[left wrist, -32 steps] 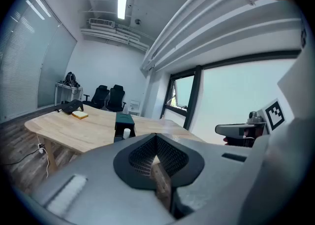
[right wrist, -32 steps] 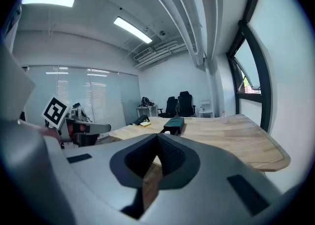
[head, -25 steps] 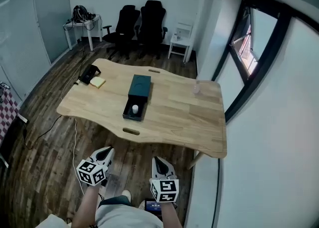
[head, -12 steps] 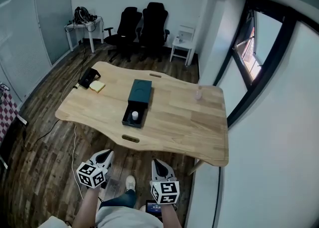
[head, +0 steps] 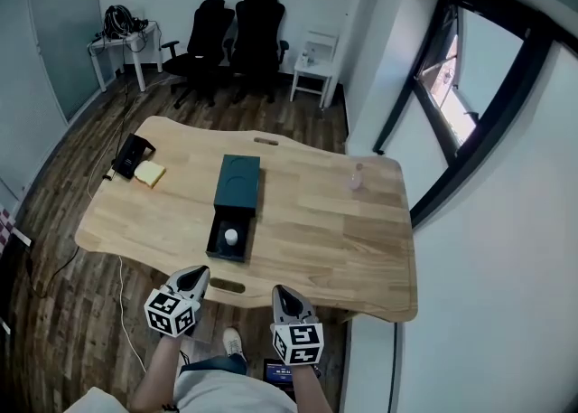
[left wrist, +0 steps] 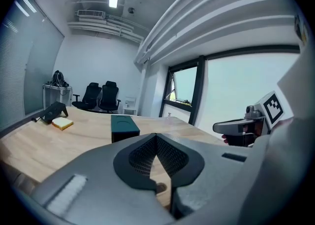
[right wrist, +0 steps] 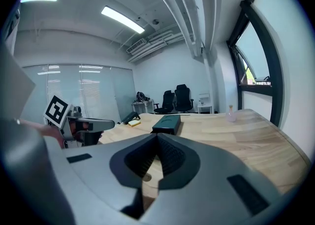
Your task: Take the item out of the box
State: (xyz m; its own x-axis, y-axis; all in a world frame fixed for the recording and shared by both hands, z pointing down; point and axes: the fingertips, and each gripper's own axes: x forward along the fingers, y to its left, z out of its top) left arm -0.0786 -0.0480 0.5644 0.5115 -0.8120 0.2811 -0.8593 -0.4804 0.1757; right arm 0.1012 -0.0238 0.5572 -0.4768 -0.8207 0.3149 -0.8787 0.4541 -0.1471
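A dark green box [head: 231, 233] lies open in the middle of the wooden table [head: 307, 230], its lid [head: 238, 183] just beyond it. A small white item [head: 231, 237] sits inside the box. From the gripper views the box [left wrist: 124, 126] [right wrist: 167, 123] shows only as a dark block, its inside hidden. My left gripper [head: 195, 277] and right gripper [head: 282, 295] hang side by side short of the table's near edge, well apart from the box. Both are shut with nothing between the jaws. Each gripper shows in the other's view, the right gripper [left wrist: 222, 128] and the left gripper [right wrist: 109, 123].
A black device [head: 130, 155] and a yellow pad [head: 149, 173] lie at the table's far left. A small clear bottle [head: 356, 181] stands at the far right. Office chairs [head: 230, 41] and a white side table [head: 313, 63] stand behind. A window wall runs along the right.
The table and box have drawn nearer and lower in the head view as the person stepped forward. Both grippers keep their pose and stay shut.
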